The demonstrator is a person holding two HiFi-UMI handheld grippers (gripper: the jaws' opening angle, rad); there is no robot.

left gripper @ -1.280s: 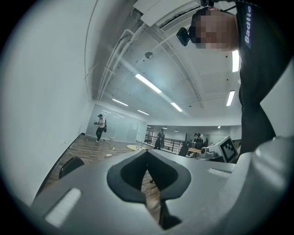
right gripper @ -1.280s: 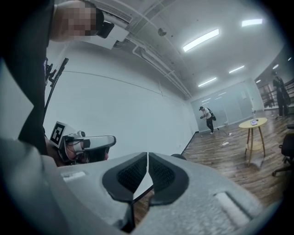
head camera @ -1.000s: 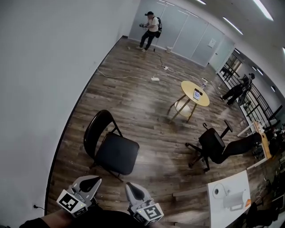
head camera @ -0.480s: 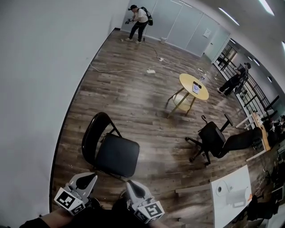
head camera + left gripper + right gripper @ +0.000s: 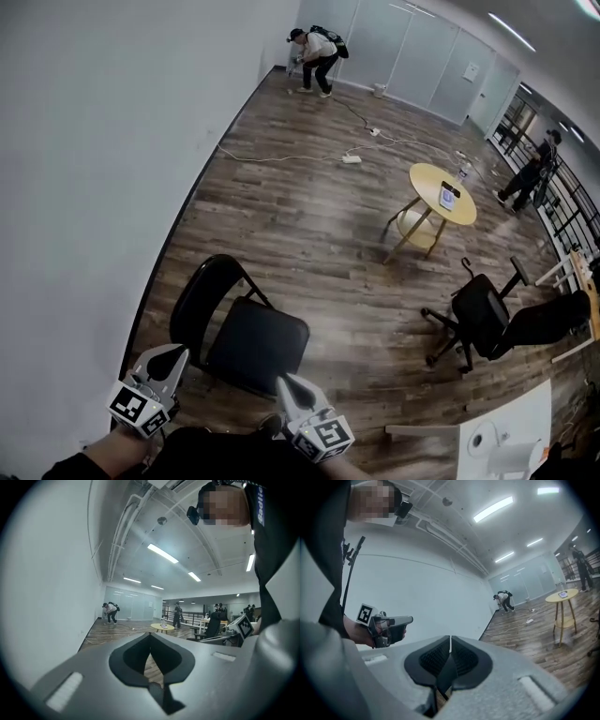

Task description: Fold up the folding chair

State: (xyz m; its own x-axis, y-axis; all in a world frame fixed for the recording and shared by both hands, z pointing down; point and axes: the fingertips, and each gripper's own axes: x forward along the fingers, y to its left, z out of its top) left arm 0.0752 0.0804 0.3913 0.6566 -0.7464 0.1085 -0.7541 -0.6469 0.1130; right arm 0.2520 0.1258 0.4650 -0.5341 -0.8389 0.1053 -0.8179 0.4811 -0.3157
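The black folding chair [image 5: 255,345] stands unfolded on the wood floor near the white wall, its looped backrest [image 5: 199,298] toward the wall. In the head view my left gripper [image 5: 175,353] hovers just short of the chair's near left corner, jaws shut and empty. My right gripper [image 5: 284,382] is shut and empty too, at the near edge of the seat. The left gripper view shows its closed jaws [image 5: 150,635] pointing level down the room. From the right gripper view the closed jaws [image 5: 450,640] aim at the wall, with the left gripper [image 5: 386,624] beside them. The chair shows in neither gripper view.
A round yellow table [image 5: 442,192] and a tipped black office chair [image 5: 480,317] stand to the right. A white cable with a power strip [image 5: 352,159] runs across the far floor. One person [image 5: 316,54] bends by the far wall; another [image 5: 541,161] is at the right. A white desk [image 5: 511,433] sits bottom right.
Both shut grippers have travelled across the room with the person and sit a little lower in the head view, close to the chair. The far person has bent over.
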